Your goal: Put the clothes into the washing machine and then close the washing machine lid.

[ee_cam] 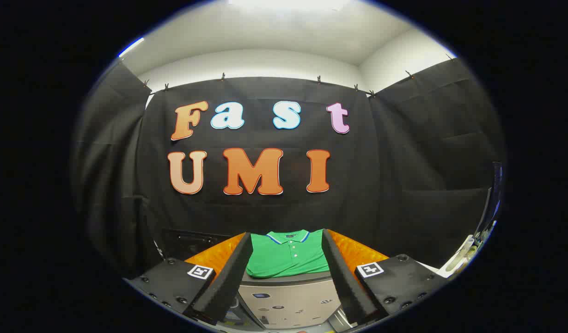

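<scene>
Claw [287, 247] open, folded green polo shirt [287, 259] beyond

Staged test booth, not a home — black cloth [413, 152] clipped up as walls, white room behind, orange table [357, 252], washing machine [288, 296] below.

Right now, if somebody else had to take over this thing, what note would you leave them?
Claw: open, holding nothing, fingers spread wide apart.
Green polo shirt: lies folded on the orange surface, beyond the fingers and framed between them.
Washing machine: its grey top sits just below the fingers; I cannot tell whether the lid is open.
Done: nothing yet.
Left: grab the shirt, put it in the machine, close the lid.
</scene>
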`<state>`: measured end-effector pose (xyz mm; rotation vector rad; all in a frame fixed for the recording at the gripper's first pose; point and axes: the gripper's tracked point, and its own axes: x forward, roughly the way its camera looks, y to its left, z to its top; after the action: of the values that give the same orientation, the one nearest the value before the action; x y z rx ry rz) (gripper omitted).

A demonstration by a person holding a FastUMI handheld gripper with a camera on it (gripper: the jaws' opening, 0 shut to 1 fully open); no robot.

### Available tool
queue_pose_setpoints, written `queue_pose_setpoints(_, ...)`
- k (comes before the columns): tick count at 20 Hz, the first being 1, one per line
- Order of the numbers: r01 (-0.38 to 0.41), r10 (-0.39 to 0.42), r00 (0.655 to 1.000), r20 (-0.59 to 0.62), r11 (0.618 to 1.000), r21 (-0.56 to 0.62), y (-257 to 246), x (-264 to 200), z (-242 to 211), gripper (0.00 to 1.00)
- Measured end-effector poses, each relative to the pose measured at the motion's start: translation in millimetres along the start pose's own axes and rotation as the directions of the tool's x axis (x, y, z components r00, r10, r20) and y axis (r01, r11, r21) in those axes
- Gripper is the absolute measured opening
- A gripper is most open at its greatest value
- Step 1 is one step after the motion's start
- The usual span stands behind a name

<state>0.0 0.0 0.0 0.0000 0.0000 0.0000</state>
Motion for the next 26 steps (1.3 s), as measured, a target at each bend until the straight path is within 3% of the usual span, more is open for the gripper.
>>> queue_pose_setpoints(26, -0.032, 0.033, 0.999, -0.020, 0.999, 0.040, -17.4, 14.8, -17.8, 0.97)
